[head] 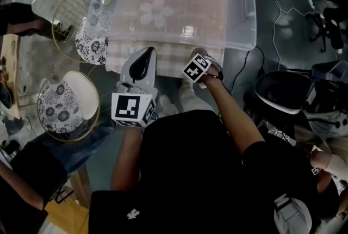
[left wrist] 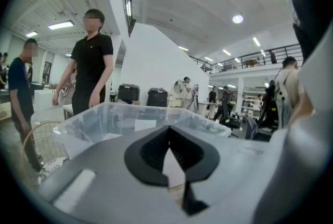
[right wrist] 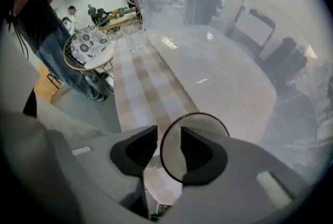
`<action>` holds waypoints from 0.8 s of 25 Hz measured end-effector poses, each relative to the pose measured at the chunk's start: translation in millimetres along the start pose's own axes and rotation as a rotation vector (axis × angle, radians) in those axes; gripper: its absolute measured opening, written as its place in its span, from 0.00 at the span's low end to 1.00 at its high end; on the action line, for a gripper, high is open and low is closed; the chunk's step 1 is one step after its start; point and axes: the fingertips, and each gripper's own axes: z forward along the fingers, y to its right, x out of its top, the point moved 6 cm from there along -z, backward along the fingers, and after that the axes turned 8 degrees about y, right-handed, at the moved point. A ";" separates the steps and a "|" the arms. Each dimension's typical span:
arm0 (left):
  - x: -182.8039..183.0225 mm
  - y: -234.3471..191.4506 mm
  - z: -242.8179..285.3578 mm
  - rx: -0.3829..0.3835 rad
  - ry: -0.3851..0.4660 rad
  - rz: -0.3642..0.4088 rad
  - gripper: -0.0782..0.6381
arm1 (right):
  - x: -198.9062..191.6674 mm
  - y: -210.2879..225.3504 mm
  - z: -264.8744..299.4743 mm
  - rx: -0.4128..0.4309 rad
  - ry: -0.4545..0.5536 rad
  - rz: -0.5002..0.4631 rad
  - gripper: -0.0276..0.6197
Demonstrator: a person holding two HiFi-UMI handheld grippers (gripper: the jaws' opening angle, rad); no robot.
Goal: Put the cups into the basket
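Right gripper [right wrist: 169, 130], jaws astride cup [right wrist: 208, 122] rim

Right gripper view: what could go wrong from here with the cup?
1. The right gripper is open astride the wall of the cup, one jaw inside. Closing on thin clear glass may let it slip or tip.
2. The basket lies to the left, beyond the left gripper, so the carry could knock against that gripper.

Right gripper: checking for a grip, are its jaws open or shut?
Open: the right gripper has its jaws apart, straddling the rim of the clear cup with a visible gap, not pinching it.
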 end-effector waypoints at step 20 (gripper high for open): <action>-5.3 -0.9 -1.4 0.009 -0.006 -0.016 0.12 | -7.8 0.5 -0.9 0.017 -0.082 0.048 0.12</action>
